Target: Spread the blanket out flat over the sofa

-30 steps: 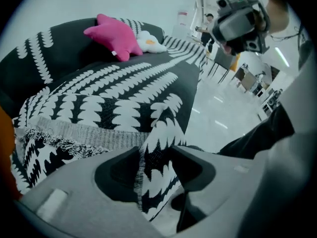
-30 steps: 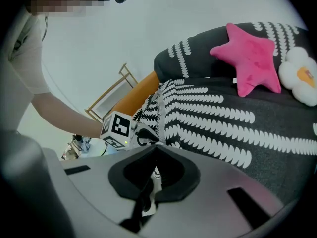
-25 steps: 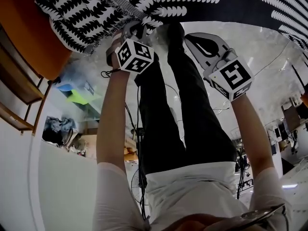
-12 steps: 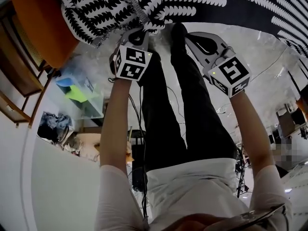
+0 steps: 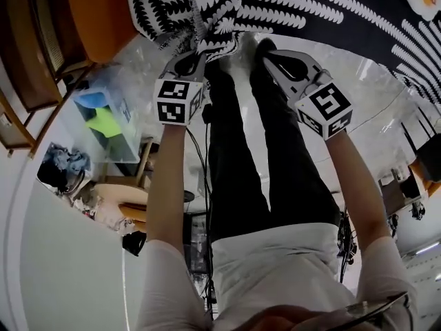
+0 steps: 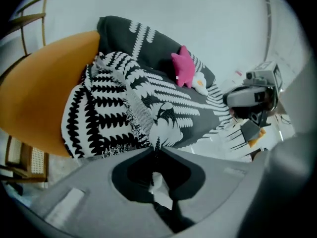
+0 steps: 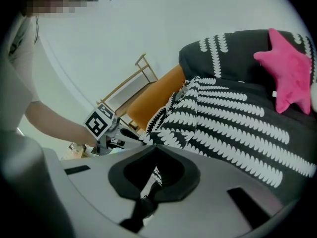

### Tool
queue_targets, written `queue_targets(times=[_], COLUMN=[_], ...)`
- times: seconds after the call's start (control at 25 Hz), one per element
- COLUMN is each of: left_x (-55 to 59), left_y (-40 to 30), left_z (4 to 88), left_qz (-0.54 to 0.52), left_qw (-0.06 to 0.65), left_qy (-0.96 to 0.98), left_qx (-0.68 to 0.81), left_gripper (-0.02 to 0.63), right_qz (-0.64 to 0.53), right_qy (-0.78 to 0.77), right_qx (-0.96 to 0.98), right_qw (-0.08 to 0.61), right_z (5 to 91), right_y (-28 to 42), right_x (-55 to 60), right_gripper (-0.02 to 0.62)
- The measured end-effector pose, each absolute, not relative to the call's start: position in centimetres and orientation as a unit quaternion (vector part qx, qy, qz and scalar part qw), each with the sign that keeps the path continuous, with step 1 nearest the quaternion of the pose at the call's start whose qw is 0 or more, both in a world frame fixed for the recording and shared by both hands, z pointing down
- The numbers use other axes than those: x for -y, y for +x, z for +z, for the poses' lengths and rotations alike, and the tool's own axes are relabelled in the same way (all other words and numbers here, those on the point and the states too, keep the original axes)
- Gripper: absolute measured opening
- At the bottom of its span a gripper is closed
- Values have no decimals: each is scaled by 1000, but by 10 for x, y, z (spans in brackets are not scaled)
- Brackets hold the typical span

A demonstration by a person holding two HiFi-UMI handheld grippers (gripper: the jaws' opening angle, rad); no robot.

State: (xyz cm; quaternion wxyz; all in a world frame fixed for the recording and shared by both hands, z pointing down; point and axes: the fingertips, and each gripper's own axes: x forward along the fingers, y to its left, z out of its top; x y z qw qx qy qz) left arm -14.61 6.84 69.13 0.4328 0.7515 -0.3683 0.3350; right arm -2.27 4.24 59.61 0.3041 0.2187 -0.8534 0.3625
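Over the last second the head view swings toward the sofa's orange end (image 5: 103, 12). That end slides from the far left of the frame up to the top, and more of the seat comes into sight. Both grippers travel with the swing and keep the same spacing.

The left gripper (image 5: 196, 54) is closed on the fringed hem of the blanket (image 5: 207, 12); its own view shows the jaws nearly together with a strip of cloth pinched between them. The right gripper (image 5: 267, 48) looks the same, jaws together with a patterned bit of cloth showing in the gap behind them. I judge it is holding the same hem just beside the left.

So I read the grab as made and the spread as not yet begun. The bold-patterned part is bunched in folds over the orange end, and the hem hangs off the front edge toward me.

The blanket's long axis runs along the seat, from the orange end toward the pink star (image 6: 184, 68) at the far side. The loose hem points down and out at the grippers. The pull should go along that line, with the two grippers drawing apart.
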Motion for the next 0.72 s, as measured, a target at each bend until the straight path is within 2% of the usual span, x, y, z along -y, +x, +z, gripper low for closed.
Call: queue_targets(times=[0.52, 0.72], left_x=[-100, -110], left_y=[-224, -264], left_z=[682, 688], left_qz=[258, 270], left_qw=[481, 463], left_qy=[682, 651], left_qx=[487, 538], left_gripper=[32, 32], right_qz=[349, 348], right_qy=[171, 161], right_qx=[864, 865], right_qw=[321, 324], right_z=[602, 607], right_y=[-49, -57], right_x=[-60, -66], right_gripper=[-2, -2])
